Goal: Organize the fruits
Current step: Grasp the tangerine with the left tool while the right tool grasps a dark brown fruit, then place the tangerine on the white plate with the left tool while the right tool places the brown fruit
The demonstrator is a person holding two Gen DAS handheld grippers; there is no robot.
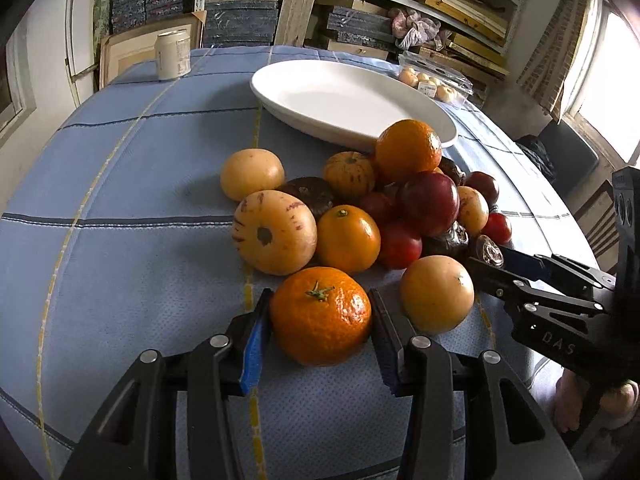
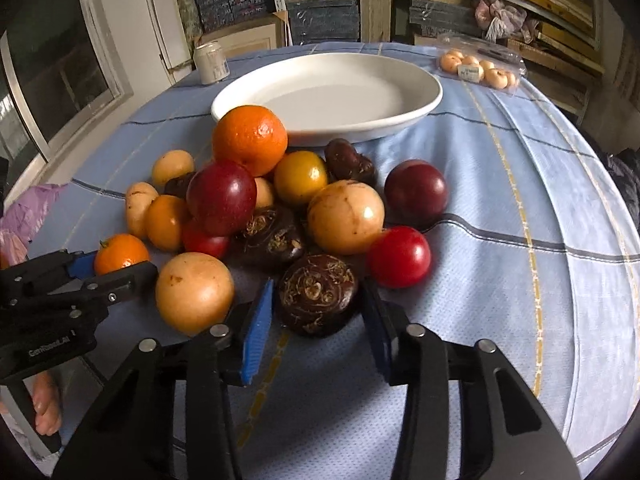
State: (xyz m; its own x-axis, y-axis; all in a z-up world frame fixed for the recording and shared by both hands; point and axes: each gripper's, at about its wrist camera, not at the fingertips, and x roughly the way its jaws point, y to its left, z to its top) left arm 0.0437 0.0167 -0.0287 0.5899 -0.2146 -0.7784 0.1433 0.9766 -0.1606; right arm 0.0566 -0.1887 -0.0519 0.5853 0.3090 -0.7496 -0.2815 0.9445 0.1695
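While the fruit pile (image 2: 280, 200) sits mid-table, the surface is a blue checked tablecloth (image 1: 120, 184) on a rounded table, with shelves of stacked boards (image 1: 460, 8) behind and a bright window (image 1: 608, 80) at the right of the left wrist view. Cloth is bare at the left and at the near edge, and wide open to the right of the pile in the right wrist view. White oval dish (image 2: 332, 92) just behind the pile holds nothing; the top orange (image 2: 250, 138) overlaps its rim in view. A clear clamshell pack (image 2: 480, 66) at the far right edge holds small pale round fruits. A can (image 1: 173, 55) stands at the far left edge. Left gripper (image 1: 320, 320) is narrowed on a mandarin (image 1: 320, 314), pads touching both sides, at the pile's near side. Right gripper (image 2: 318, 304) brackets a dark brown water chestnut (image 2: 318, 294); left pad touches it, right-pad contact I cannot tell.
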